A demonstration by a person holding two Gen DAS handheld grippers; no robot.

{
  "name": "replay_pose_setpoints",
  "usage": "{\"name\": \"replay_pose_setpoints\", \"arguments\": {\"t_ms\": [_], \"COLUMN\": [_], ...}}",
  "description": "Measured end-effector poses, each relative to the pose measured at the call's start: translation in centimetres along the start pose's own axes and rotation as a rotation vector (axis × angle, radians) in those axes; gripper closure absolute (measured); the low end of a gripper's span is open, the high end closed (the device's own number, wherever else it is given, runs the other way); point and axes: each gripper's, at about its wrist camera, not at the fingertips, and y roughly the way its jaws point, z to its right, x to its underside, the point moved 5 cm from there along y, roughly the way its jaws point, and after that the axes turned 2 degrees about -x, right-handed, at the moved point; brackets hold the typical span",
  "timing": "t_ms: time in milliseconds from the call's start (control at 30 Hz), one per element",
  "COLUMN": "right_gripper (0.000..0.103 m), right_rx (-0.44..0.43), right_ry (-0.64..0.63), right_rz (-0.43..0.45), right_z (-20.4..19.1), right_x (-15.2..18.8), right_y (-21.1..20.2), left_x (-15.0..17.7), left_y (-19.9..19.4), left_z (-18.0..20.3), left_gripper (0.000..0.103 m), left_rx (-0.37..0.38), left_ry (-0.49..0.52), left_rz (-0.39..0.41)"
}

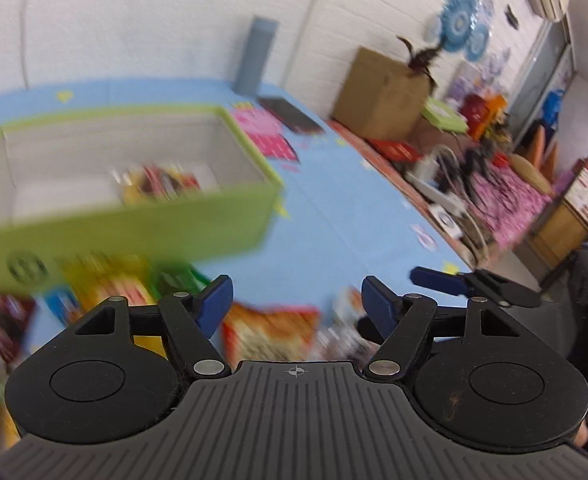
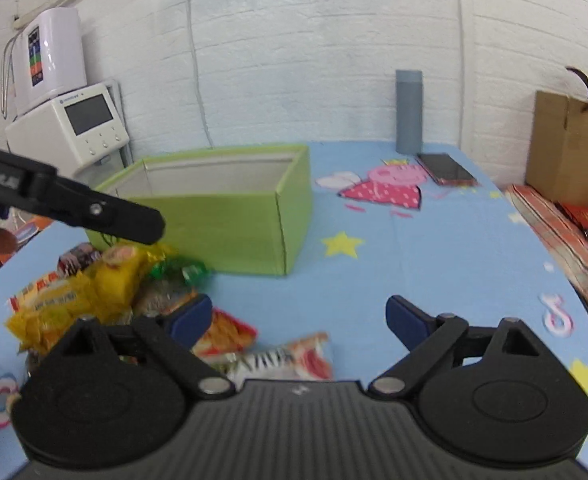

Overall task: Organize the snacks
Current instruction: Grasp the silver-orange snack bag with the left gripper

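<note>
On the far left of the right wrist view, a white appliance (image 2: 52, 54) sits on a white machine with a screen (image 2: 74, 130), beside the blue cartoon-print tablecloth (image 2: 433, 264). The left gripper (image 2: 106, 220) reaches in from that side as a dark arm above the snack pile.

The pile of loose snack packets lies on the cloth in front of the green box (image 2: 230, 216) and just to its left. A yellow packet (image 2: 82, 292) is the largest, with a green-wrapped packet (image 2: 182, 270) beside it touching the box's front wall, and a red-and-orange packet (image 2: 224, 334) and a red-and-white packet (image 2: 294, 356) nearer the camera.

The green box is open-topped with a pale lining. From the right wrist view its floor is hidden. The left wrist view looks down into the green box (image 1: 134, 232) and shows several snack packets in the box (image 1: 158, 184) lying on the floor towards the near wall; blur hides how many. The rest of the floor is bare.

The left gripper (image 1: 295, 312) has its jaws spread with nothing between the pads; an orange packet (image 1: 270, 332) lies on the cloth below the gap. The right gripper (image 2: 297, 320) is likewise spread wide and holds nothing, over bare cloth right of the pile.

Further right stand a grey cylinder (image 2: 409, 112), a phone (image 2: 445, 169) lying flat and a cardboard box (image 2: 569, 148).
</note>
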Motion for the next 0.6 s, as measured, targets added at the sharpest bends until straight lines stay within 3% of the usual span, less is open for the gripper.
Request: {"name": "replay_pose_setpoints", "arguments": {"t_ms": [167,267,333,467,600], "right_gripper": [0.010,0.010,0.009,0.009,0.009], "right_rx": [-0.032,-0.037,-0.033,-0.068,-0.062], "right_ry": [-0.002,-0.067,-0.101,-0.110,-0.073], "right_rz": [-0.046,-0.070,-0.104,-0.098,-0.082], "right_z": [-0.1,-1.0,-1.8,-3.8,-5.2], "right_x": [4.3,4.9,5.3,6.6,7.8], "right_y": [-1.8,-1.0,-0.3,-1.4,-3.0], "left_x": [3.8,4.2,4.6,6.1,7.8], "left_y": [1.7,4.1,5.4,5.8,4.2], "left_z": [3.5,3.9,3.5,3.1,3.6], "left_gripper": [0.044,0.046,0.058,0.069,0.071], "left_rx": [0.085,0.056,0.032,0.105,0.091], "left_ry": [-0.044,-0.069,-0.087,-0.138,-0.101], "left_rz": [-0.073,-0.121,-0.157,-0.195,-0.172]}}
